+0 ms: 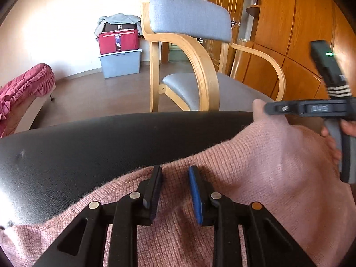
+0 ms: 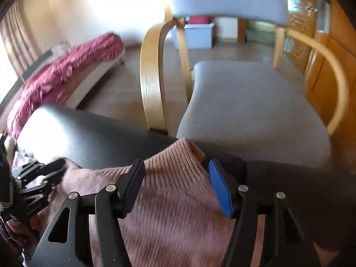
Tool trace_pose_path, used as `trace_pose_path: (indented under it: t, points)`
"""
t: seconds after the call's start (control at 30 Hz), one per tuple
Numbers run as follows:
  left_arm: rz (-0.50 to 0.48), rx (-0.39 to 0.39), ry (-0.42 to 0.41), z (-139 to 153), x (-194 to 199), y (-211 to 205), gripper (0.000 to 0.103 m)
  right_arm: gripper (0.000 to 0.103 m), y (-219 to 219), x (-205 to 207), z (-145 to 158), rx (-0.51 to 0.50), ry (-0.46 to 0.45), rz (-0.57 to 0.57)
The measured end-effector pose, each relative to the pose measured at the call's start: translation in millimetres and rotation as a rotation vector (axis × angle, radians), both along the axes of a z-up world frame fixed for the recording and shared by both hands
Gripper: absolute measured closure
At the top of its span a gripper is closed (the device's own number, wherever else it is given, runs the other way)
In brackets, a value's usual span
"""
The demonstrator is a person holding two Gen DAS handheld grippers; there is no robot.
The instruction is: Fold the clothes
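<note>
On the black table (image 1: 89, 146), a pink knit sweater (image 1: 255, 155) lies spread, both pairs of fingers parted above it.

The left gripper (image 1: 175, 191) hovers narrowly open over the knit near its edge; the right gripper (image 2: 176, 187) straddles a ribbed cuff-like end (image 2: 187, 151), gripping nothing. I judge any pinch should gather full thickness, both sides lifted evenly.

Pink ribbed-knit sweater (image 1: 255, 162) under the left gripper (image 1: 175, 191), whose pads are one black, one blue. Black glossy table (image 1: 89, 146) ahead. Beyond: grey-cushioned chair (image 1: 189, 17), light wood frame.
</note>
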State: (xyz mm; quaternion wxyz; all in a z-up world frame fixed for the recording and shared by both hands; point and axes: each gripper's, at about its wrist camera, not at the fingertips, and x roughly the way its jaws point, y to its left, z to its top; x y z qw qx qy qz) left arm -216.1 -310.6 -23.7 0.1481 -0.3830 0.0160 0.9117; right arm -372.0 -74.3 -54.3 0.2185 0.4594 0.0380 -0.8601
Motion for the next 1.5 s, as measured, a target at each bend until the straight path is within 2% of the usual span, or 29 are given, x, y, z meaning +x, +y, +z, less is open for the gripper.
trace_pose_path:
  t: [0.07,0.13,0.17,0.2,0.27,0.4,0.5,0.7,0.83,0.93,1.0,1.13,1.27,1.37,1.5]
  points:
    - [0.001,-0.02,0.009,0,-1,4,0.079,0.04,-7,-11,-10,0.038,-0.037,0.019]
    - [0.006,-0.027,0.015,2,0,4,0.079,0.04,-7,-13,-13,0.026,-0.041,0.021]
    - [0.009,-0.028,0.018,2,1,3,0.079,0.044,-7,-14,-15,0.019,-0.043,0.022]
    - [0.011,-0.029,0.021,3,2,3,0.079,0.051,-7,-15,-16,0.009,-0.046,0.023]
    - [0.017,-0.032,0.027,5,4,2,0.079,0.086,-7,-9,-14,-0.035,-0.049,0.032]
    - [0.028,-0.037,0.04,9,8,1,0.079,0.088,-4,28,8,-0.052,0.051,0.04]
    - [0.037,-0.041,0.049,11,11,0,0.079,0.088,-7,81,30,-0.011,0.214,0.088]
    - [0.075,-0.052,0.107,21,21,-3,0.079,0.09,-10,199,38,0.056,0.398,0.216]
    - [0.095,-0.022,0.181,34,34,-11,0.079,0.09,-16,249,-3,0.087,0.315,0.272]
    - [-0.004,-0.007,0.193,44,46,-5,0.079,0.091,-20,257,-21,0.138,0.281,0.272]
    - [-0.08,0.0,0.196,50,55,0,0.079,0.091,-25,262,-22,0.162,0.304,0.275]
    - [-0.224,-0.068,0.137,55,50,28,0.079,0.091,-30,264,-28,0.211,0.317,0.27]
    - [-0.367,-0.145,0.07,59,42,58,0.079,0.091,-34,259,-27,0.191,0.306,0.269]
    - [-0.464,-0.095,-0.029,57,28,70,0.077,0.091,-37,259,-26,0.178,0.298,0.269]
    - [-0.543,-0.044,-0.095,51,16,74,0.067,0.091,-36,258,-26,0.159,0.286,0.267]
